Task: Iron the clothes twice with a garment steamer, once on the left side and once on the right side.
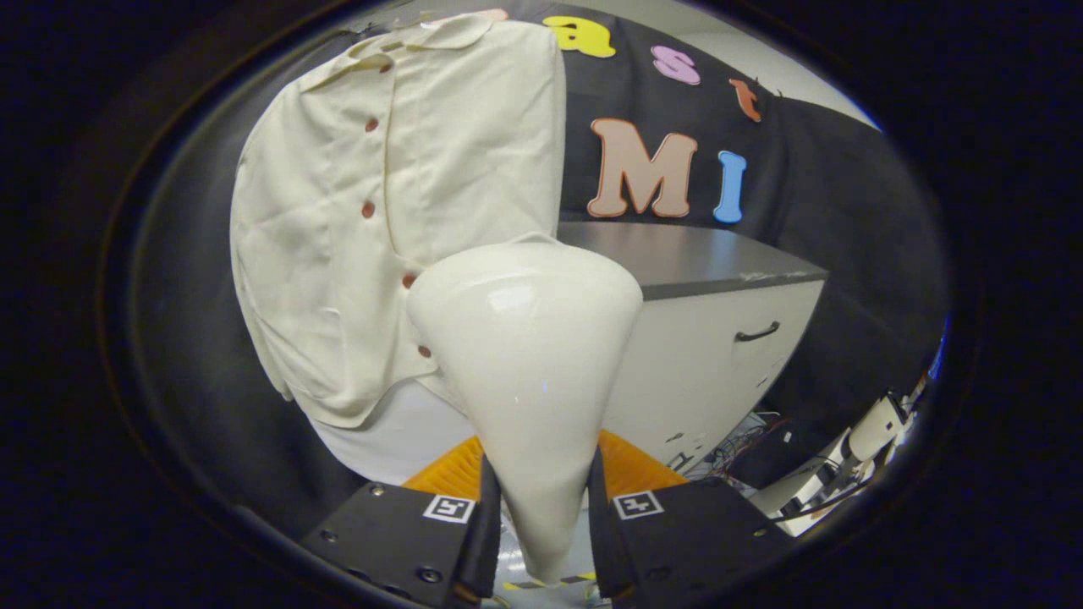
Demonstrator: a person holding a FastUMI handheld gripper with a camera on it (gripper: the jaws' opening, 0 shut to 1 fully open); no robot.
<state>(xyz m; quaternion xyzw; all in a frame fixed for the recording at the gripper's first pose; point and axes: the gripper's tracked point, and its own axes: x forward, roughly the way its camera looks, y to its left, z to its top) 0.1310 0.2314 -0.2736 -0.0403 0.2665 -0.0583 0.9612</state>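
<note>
gripper (538, 507) jaws clamp steamer (529, 355) handle | shirt (398, 203) hangs just beyond | no label legible

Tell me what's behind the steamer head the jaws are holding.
Behind the steamer head, clamped in the gripper, hangs the cream shirt; its lower right part is covered. A white cabinet stands to the right. How the shirt hangs is hidden.

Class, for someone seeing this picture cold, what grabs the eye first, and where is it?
The glossy white steamer head, clamped between the gripper fingers, flares wide just ahead of them. Beyond it hangs a cream button-up shirt, with a white drawer cabinet beside it.
</note>
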